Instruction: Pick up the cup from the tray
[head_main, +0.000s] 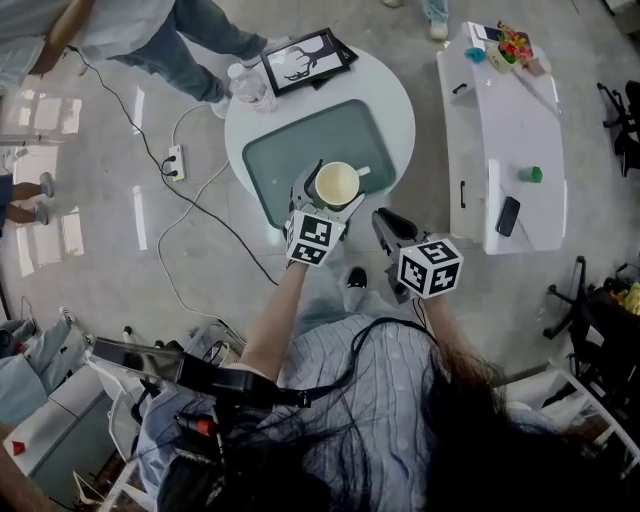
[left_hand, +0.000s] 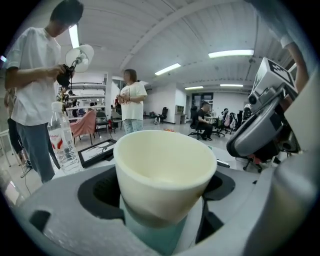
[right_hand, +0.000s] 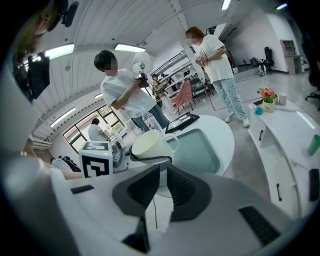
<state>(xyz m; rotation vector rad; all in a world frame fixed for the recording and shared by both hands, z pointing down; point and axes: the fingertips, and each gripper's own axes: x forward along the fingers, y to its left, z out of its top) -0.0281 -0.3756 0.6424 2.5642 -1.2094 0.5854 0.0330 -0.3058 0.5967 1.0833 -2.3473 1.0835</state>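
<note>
A cream cup (head_main: 337, 184) with a side handle is held in my left gripper (head_main: 335, 190), jaws shut on its sides, over the near edge of the grey-green tray (head_main: 290, 150). In the left gripper view the cup (left_hand: 162, 170) fills the space between the jaws and is lifted, with tray showing below it. My right gripper (head_main: 385, 222) hangs just right of the cup, off the table's front edge. Its jaws (right_hand: 162, 187) are shut with nothing between them. From the right gripper view the cup (right_hand: 150, 145) sits tilted above the tray (right_hand: 197, 147).
The tray lies on a round white table (head_main: 395, 100) with a water bottle (head_main: 250, 85) and a framed picture (head_main: 305, 60) at its far side. A white cabinet (head_main: 500, 130) carrying a phone (head_main: 508, 216) stands right. People stand beyond the table; cables and a power strip (head_main: 176, 160) lie left.
</note>
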